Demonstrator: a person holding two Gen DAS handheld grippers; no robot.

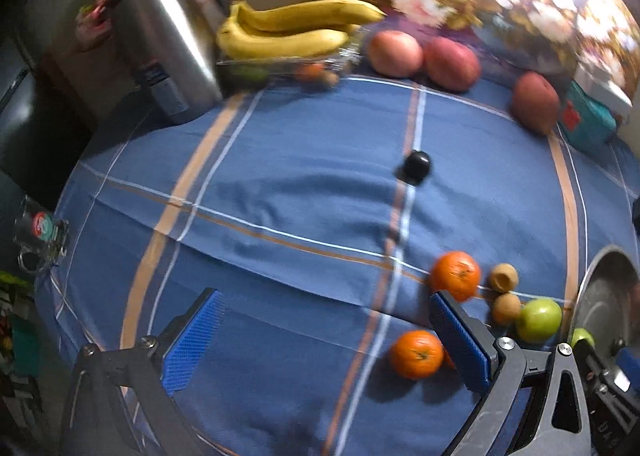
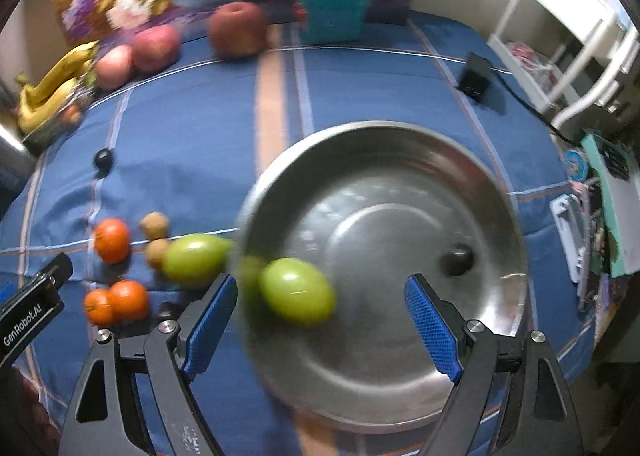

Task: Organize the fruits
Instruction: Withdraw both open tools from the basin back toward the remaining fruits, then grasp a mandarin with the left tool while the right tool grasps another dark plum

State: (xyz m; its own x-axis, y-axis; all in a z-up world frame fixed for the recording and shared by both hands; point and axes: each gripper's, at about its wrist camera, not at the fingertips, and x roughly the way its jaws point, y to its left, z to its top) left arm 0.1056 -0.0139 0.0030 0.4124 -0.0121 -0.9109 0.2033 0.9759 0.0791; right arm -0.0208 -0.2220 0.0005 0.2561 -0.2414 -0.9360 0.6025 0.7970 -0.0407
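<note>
A steel bowl (image 2: pixel 496 192) sits on the blue cloth and holds a green fruit (image 2: pixel 297 297) near its left rim and a dark round fruit (image 2: pixel 458 261). My right gripper (image 2: pixel 320 320) is open above the bowl, the green fruit between its fingers but apart from them. Left of the bowl lie another green fruit (image 2: pixel 194 259), two brown fruits (image 2: pixel 155 225), and three oranges (image 2: pixel 113 240). My left gripper (image 1: pixel 328 336) is open and empty over the cloth, its right finger beside two oranges (image 1: pixel 416 354). A dark fruit (image 1: pixel 417 165) lies mid-cloth.
Bananas (image 1: pixel 288 30) rest on a clear tray at the back, beside a steel kettle (image 1: pixel 160 40). Three red apples (image 1: pixel 394 54) and a teal box (image 2: pixel 334 12) stand at the back. A black adapter (image 2: pixel 476 76) with cable lies at the right.
</note>
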